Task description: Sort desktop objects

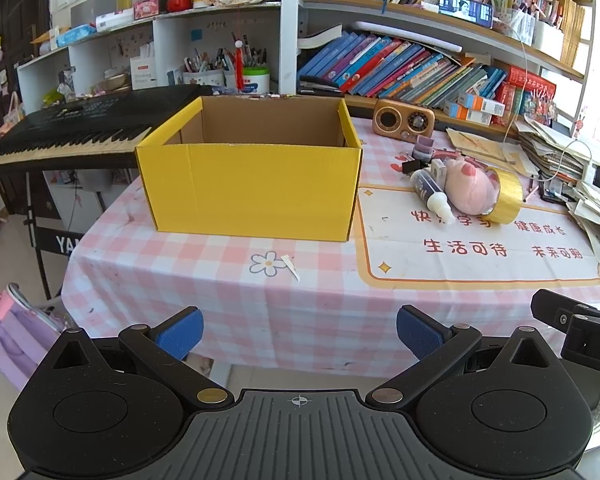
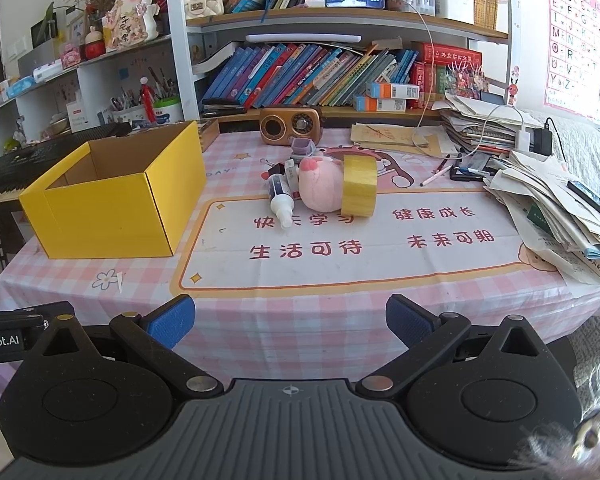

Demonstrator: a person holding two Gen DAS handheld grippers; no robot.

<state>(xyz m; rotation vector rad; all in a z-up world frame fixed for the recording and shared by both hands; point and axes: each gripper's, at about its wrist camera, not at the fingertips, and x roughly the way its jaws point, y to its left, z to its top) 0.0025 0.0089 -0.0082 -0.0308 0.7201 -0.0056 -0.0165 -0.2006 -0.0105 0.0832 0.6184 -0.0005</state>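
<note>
Both pairs of tongs are hovering at the near edge of the table, spread wide and holding nothing: the left tongs are facing the yellow cardboard box, the right tongs are facing the cluster of loose things. That cluster is lying ahead of the right tongs and slightly left of their centre line, well apart from them across the printed mat. From the left tongs it is sitting off to the right, beyond the box's right wall. So the right tongs are looking like the nearer, straighter reach.

In the cluster, the white squeeze bottle is lying on its side, its long axis running roughly toward the tongs, nozzle end nearest. The pink plush toy is resting just beside it, and the roll of yellow tape is standing on edge, touching the plush on its right. Behind them a small purple container and what is probably a binder clip are huddling together. The box is standing open to the left; its floor is hidden by the walls.
</note>
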